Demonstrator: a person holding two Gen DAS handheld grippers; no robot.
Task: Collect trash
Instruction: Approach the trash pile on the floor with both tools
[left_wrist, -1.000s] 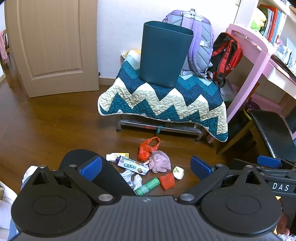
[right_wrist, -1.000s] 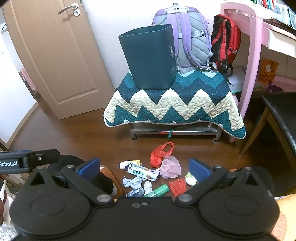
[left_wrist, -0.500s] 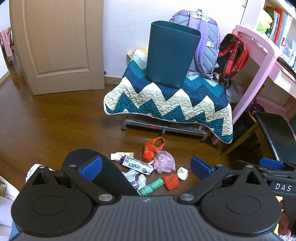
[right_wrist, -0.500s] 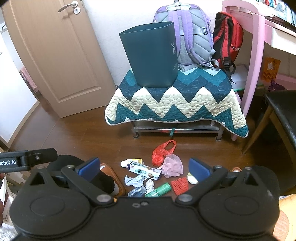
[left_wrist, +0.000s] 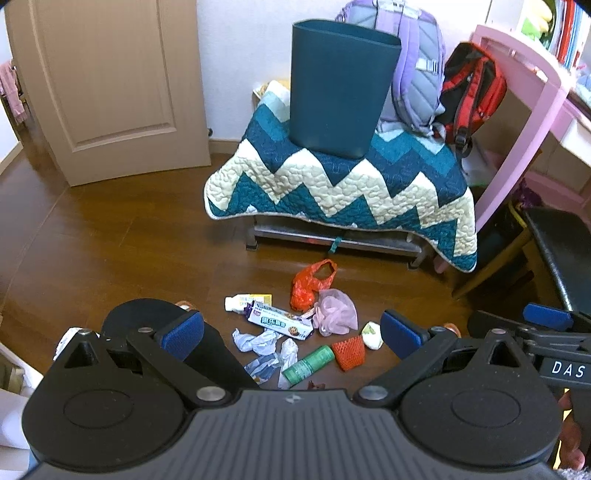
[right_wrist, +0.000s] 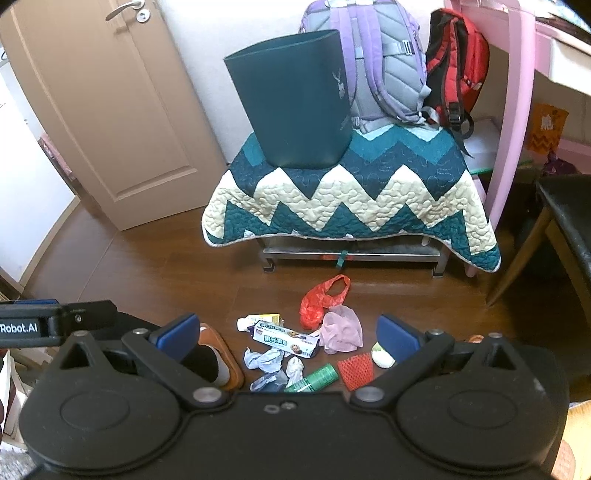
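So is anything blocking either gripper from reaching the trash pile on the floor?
Nothing visible does. The left gripper and right gripper both have open, empty jaws above the trash pile, with only bare floor around it.

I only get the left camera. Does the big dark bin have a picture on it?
Observer: Yes. The right wrist view shows the bin from another side, and there is a small pale deer printed on it.
Child: Does the door have a handle? I see none.
Observer: It does. A silver lever handle sits near the top of the door.
Child: What is that orange bit peeking out near me?
Observer: It is the edge of a brown slipper, just left of the crumpled paper.
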